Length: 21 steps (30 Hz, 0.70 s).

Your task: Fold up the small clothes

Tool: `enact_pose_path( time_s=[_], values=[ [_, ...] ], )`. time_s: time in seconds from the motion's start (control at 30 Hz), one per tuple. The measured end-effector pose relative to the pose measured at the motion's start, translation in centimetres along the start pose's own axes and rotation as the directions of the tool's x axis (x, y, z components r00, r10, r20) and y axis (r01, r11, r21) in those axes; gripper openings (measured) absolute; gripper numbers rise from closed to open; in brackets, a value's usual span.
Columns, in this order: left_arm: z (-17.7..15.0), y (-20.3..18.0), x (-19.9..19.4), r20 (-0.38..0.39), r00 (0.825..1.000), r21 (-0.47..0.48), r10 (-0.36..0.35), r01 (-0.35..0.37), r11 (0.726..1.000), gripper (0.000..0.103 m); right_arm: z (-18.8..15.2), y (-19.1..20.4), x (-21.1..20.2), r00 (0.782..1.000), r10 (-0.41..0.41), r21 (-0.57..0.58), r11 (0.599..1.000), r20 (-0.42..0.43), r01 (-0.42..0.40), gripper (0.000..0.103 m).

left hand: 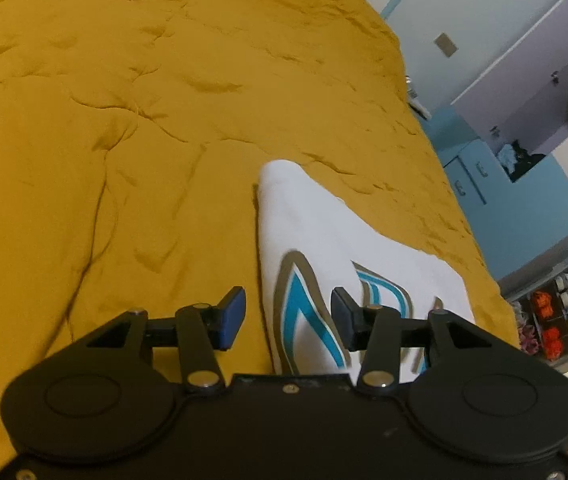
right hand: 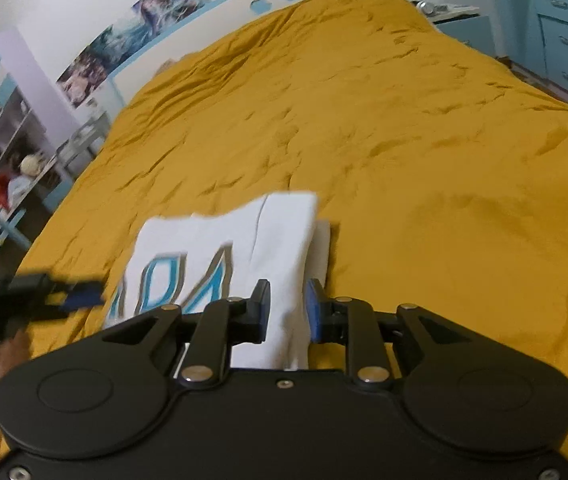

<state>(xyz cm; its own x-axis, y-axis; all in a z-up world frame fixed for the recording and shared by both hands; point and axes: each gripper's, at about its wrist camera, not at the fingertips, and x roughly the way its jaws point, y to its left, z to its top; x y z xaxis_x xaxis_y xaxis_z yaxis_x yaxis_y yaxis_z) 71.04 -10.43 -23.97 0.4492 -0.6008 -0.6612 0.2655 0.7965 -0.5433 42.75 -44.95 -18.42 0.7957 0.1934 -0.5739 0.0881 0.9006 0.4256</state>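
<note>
step: mid-fold of white shirt (right hand: 220, 248), partly folded near bed's (right hand: 404, 120) foot edge | left hand-held gripper (left hand: 288, 320) apart, holds nothing | right hand-held gripper (right hand: 287, 310) narrow, cloth between, grip unclear | next: likely smooth, fold again

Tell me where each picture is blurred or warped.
Left wrist view: the shirt print smears slightly, and the shelves bend at the fisheye edge. Right wrist view: the left tool streaks with motion blur at the frame's left edge; the shirt's far hem looks soft.
</note>
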Motion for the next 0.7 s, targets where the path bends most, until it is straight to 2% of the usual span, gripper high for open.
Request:
enact_pose_path(
  time_s=[0.13, 0.33, 0.37, 0.47, 0.5, 0.57, 0.7],
  values=[
    [0.7, -0.1, 1.7, -0.026, 0.999, -0.015, 0.02, -0.02, 1.0, 0.047, -1.5, -0.1, -1.0, 0.999, 0.018, -0.003, 1.0, -0.05, -0.018, 0.021],
    [0.6, -0.4, 3.6, -0.038, 0.999, -0.044, 0.015, -0.017, 0.999, 0.046, -3.3, -0.7, -0.2, 0.992, 0.058, 0.031, 0.998, -0.108, -0.055, 0.021],
    [0.5, -0.5, 3.8, -0.039, 0.999, -0.05, 0.013, -0.015, 0.999, 0.037, -3.2, -0.7, -0.1, 0.992, 0.064, 0.036, 0.998, -0.11, -0.06, 0.021],
    [0.2, -0.8, 3.9, -0.029, 0.999, -0.029, 0.024, -0.025, 0.999, 0.027, -3.6, -0.8, 0.2, 0.99, 0.077, 0.05, 0.996, -0.115, -0.071, 0.019],
    [0.1, -1.0, 3.9, -0.024, 0.999, -0.012, 0.028, -0.028, 1.0, 0.024, -3.6, -0.7, 0.3, 0.99, 0.077, 0.05, 0.996, -0.114, -0.071, 0.011],
    [0.0, -1.4, 3.6, -0.012, 0.999, 0.01, 0.039, -0.039, 0.999, 0.02, -3.7, -0.5, 0.3, 0.991, 0.083, 0.05, 0.996, -0.107, -0.078, 0.005],
    [-0.2, -2.4, 2.8, 0.042, 0.997, 0.026, 0.061, -0.062, 0.998, 0.016, -3.8, 0.5, -0.3, 0.998, 0.025, 0.006, 1.0, -0.065, -0.025, 0.003]
  ],
)
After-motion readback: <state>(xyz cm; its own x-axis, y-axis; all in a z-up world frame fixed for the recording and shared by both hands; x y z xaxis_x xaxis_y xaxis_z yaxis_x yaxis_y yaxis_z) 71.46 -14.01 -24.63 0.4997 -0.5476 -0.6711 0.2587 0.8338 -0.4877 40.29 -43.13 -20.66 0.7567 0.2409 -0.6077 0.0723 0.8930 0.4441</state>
